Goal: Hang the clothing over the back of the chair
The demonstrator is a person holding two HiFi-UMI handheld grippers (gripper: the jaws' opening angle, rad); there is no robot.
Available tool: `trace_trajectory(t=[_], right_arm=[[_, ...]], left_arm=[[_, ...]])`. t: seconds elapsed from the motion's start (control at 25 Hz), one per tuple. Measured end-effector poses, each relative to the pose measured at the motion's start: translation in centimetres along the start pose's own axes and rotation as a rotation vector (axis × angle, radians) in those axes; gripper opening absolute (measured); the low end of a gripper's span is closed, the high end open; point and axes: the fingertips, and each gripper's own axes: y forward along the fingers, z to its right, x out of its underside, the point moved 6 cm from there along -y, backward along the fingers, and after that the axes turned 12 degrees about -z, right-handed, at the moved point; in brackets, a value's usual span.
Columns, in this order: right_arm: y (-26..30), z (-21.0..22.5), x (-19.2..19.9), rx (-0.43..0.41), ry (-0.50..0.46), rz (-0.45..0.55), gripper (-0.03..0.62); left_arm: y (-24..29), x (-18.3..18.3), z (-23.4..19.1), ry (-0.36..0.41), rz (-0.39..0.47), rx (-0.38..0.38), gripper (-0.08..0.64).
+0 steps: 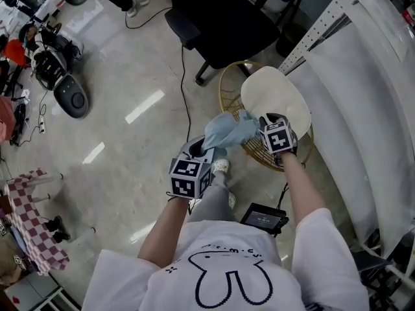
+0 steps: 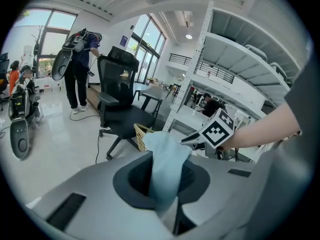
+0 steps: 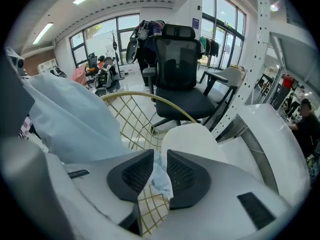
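At the lower left of the head view we saw a red-checked cloth (image 1: pixel 29 222) on the pale floor (image 1: pixel 123 76). Near the middle, our left gripper (image 1: pixel 202 151) had its jaws clamped narrowly on one end of the light blue clothing (image 1: pixel 228 133). Its own view showed the fabric pinched between the dark pads and rising out of them. The clothing stretched up and to the right in a bunched band, off the floor, to our right gripper (image 1: pixel 257 120). That gripper's jaws were nearly together on a small fold of the other end. The garment hung at the left rim of the gold wire chair (image 1: pixel 227 92), whose cream seat (image 1: pixel 275 96) lay just beyond the right gripper. We could not tell whether the fabric touched the wire. A black office chair (image 1: pixel 220 24) stood above it in the frame, and white shelving (image 1: pixel 353 96) filled the right side.
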Motion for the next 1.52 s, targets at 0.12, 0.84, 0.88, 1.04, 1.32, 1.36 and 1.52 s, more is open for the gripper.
trace_trajectory(t=[0.12,0.84,0.88,1.04,1.32,1.36,1.52], right_arm=[[-1.2,-0.4,-0.2,-0.001,0.005,0.031,0.066],[-7.1,-4.5,-0.3,-0.077,-0.094,0.167,0.066],[-7.4,-4.8,-0.3,-0.081,-0.096,0.175,0.066],[-9.0,-6.1,0.0,-0.094,-0.106,0.205,0.066],[-13.0,-8.2,1.1,-0.083,-0.119,0.272,0.058],[-13.6,-8.4,1.2,-0.085,-0.115,0.286,0.057],[-16.2,-9.3,1.6,-0.096,-0.087,0.340,0.051]], left_arm=[[0.3,0.6,-0.2,0.005,-0.020,-0.006,0.040],[3.1,5.7,-0.9,0.005,-0.205,-0.041,0.152],[3.0,5.7,-0.8,0.004,-0.199,-0.040,0.164],[1.8,5.1,0.2,0.023,-0.159,-0.031,0.178],[-0.7,4.3,2.8,0.079,-0.086,-0.012,0.178],[-1.0,4.2,3.2,0.088,-0.077,-0.012,0.178],[-2.9,3.6,4.6,0.120,-0.023,-0.004,0.178]])
